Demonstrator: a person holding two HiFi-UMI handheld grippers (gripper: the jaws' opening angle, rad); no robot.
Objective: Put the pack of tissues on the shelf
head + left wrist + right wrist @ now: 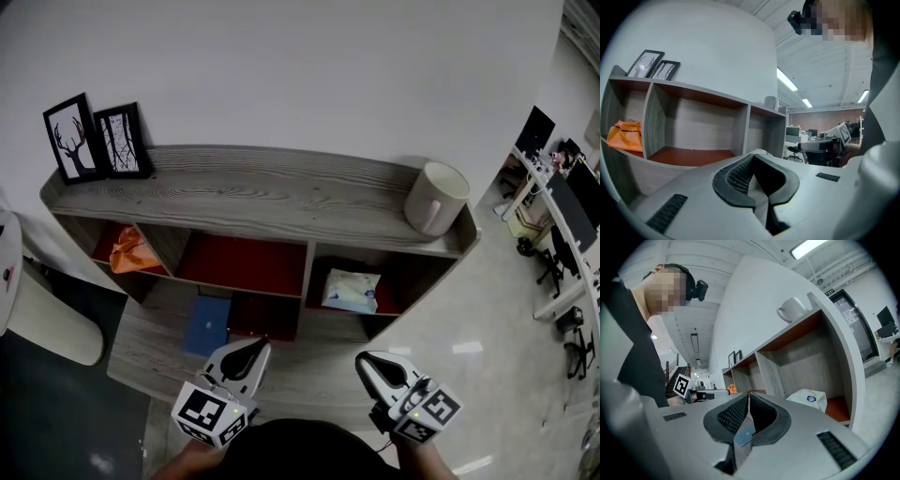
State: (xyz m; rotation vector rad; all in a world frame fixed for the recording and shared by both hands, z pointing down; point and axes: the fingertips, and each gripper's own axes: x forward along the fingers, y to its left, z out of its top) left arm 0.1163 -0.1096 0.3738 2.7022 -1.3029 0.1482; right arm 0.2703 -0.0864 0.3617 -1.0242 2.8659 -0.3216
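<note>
Sitting in the right cubby of the shelf (262, 192), the pack of tissues (352, 290) looks delivered. Both the left gripper (253, 349) and the right gripper (368, 362) hover clear of it, jaws pressed together, nothing left to hold.

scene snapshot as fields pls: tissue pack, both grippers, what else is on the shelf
tissue pack: lying in right compartment of shelf, no gripper on it
left gripper: shut, empty, in front of shelf
right gripper: shut, empty, in front of shelf
shelf top: white mug at right end, framed pictures at left end
left compartment: orange item
lower board: blue flat item
</note>
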